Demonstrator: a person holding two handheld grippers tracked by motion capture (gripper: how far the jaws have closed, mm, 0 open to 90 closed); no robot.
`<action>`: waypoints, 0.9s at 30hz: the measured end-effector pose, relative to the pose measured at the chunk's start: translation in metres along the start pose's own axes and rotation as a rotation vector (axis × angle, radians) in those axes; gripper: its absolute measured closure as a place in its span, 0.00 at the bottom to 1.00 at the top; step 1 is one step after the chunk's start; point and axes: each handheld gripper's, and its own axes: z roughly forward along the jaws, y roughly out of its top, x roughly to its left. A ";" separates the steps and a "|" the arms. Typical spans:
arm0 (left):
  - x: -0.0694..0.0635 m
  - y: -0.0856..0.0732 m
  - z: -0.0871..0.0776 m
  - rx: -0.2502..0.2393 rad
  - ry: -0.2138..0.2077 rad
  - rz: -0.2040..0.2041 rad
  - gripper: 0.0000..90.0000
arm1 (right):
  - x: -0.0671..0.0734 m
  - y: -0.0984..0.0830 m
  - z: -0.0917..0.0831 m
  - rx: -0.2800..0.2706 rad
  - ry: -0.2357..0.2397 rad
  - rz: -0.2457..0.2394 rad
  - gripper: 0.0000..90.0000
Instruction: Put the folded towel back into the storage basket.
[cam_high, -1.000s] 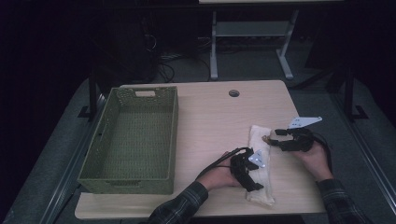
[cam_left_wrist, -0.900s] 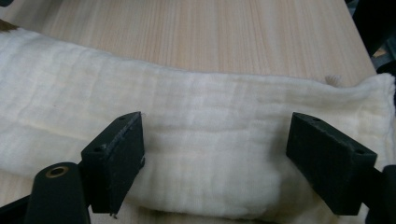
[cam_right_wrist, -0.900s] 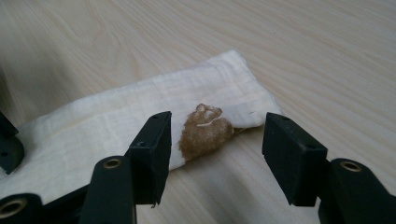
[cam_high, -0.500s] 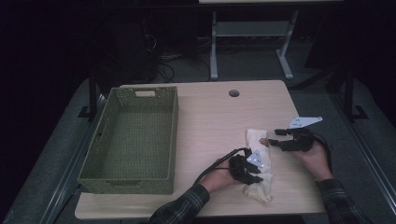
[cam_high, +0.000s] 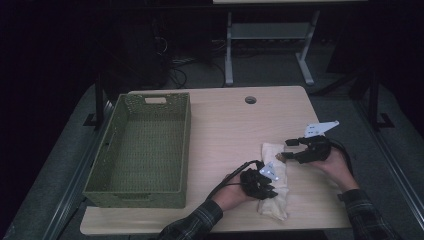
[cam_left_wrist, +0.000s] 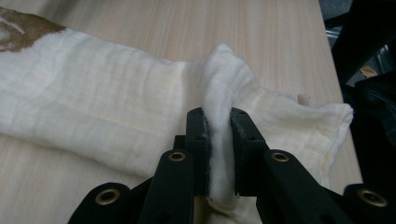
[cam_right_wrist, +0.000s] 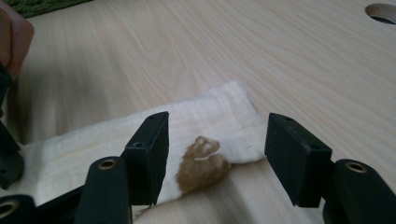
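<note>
As it lies, cloth (cam_high: 275, 180) lengthwise near-to-far, brown-stained end (cam_right_wrist: 201, 163) far.

A lab or workshop is suggested by the bare wooden table (cam_high: 220, 120), floor cables (cam_high: 175, 75) and a metal stand (cam_high: 265, 45) behind.

1. A pale wood-grain worktop (cam_high: 225, 125) with a round cable hole (cam_high: 250, 100) stands on a grey floor (cam_high: 65, 165).
2. Behind it, a white-legged table frame (cam_high: 265, 35) and loose cables (cam_high: 175, 65) sit in deep shadow.
3. The room is dark; light falls mainly on the worktop.
</note>
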 end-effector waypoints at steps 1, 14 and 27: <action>-0.001 -0.001 -0.002 0.001 0.001 0.000 0.88 | 0.001 0.003 0.001 0.010 0.008 -0.004 0.44; -0.011 -0.012 -0.015 -0.016 0.009 -0.064 0.87 | -0.010 0.025 0.039 0.060 0.098 -0.047 0.44; -0.008 -0.013 -0.015 -0.019 0.005 -0.072 0.87 | -0.019 0.015 0.067 0.140 0.132 -0.044 0.47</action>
